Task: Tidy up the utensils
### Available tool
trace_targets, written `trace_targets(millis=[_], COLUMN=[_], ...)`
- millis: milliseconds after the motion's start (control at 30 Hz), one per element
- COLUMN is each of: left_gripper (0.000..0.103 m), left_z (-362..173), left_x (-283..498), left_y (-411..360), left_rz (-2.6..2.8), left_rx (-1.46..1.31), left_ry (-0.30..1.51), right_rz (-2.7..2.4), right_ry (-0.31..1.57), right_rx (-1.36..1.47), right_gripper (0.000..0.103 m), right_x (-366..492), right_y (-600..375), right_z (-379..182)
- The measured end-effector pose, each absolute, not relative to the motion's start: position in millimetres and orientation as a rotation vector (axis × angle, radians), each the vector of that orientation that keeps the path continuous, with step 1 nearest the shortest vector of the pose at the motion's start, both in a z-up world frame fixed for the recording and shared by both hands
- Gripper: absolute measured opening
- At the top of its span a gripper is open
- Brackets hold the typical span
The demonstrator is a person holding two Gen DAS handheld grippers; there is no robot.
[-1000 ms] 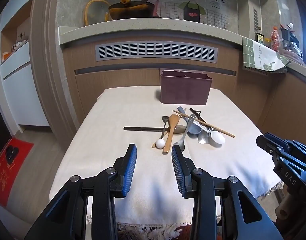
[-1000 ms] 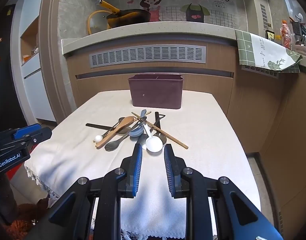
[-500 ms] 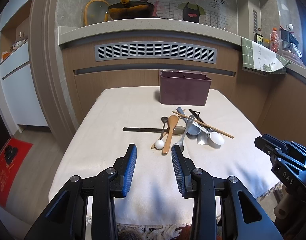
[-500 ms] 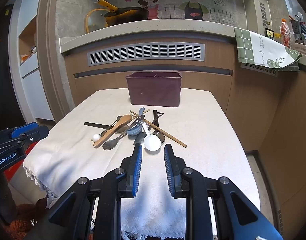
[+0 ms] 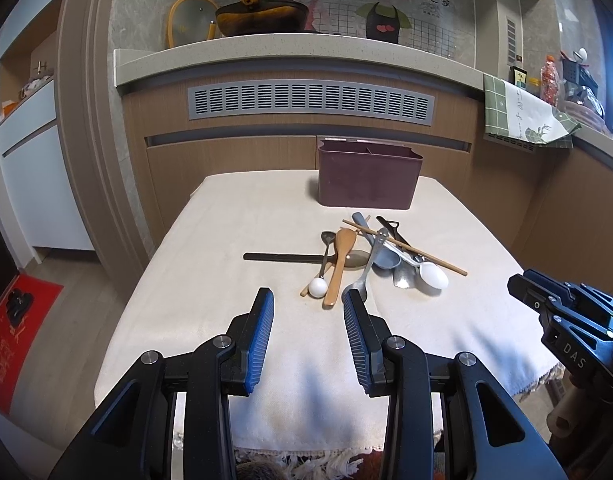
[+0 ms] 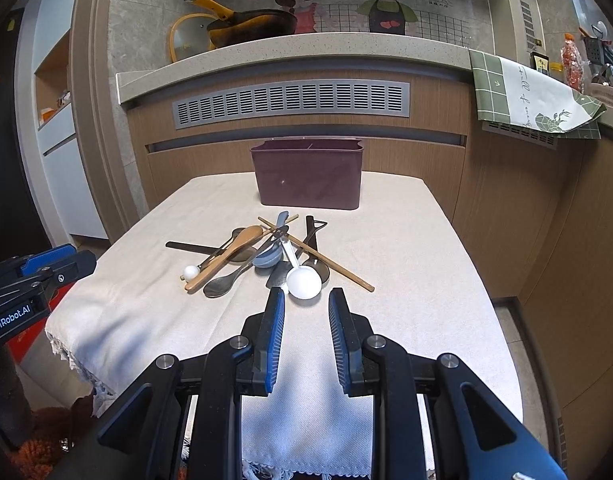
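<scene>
Hovering, left view: left gripper (image 5: pixel 308 300) spread, nothing between its pads, above the cloth (image 5: pixel 210 280) short of the utensils (image 5: pixel 358 256).
Utensils: heaped mid-table, just before the bin (image 5: pixel 368 178); all outside it.
Right view: right gripper (image 6: pixel 306 300) spread, empty, white spoon (image 6: pixel 303 280) just past its tips.
Bin there: (image 6: pixel 308 174) upright behind the heap (image 6: pixel 266 256).

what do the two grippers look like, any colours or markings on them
Both are matte black plastic frames with round silver bolts at the pivots. The left gripper and right gripper each have two flat fingers faced with ribbed blue pads. Seen from the side, the right one bears white "DAS" lettering, the left one "GenRobot.AI" and a blue part on top. No cables or sleeves show.
</scene>
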State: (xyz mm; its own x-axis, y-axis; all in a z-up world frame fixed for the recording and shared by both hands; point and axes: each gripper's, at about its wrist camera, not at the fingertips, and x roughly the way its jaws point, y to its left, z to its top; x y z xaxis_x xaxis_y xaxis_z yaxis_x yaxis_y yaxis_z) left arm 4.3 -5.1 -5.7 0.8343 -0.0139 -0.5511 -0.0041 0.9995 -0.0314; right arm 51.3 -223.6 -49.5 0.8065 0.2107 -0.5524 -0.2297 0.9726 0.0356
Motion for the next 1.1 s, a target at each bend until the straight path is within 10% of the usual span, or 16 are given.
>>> trace_targets(millis=[1100], left_gripper=[0.038], left_z=[-12.6], left_x=[6.2], left_y=[-5.6], left_rz=[-0.01], left_rx=[-0.037], left_ry=[0.59], right_rz=[0.236], right_ry=[0.607], right_rx=[-0.022], right_gripper=[0.022], right_x=[53.8], right_y=[-224.5], right_z=[-52.2])
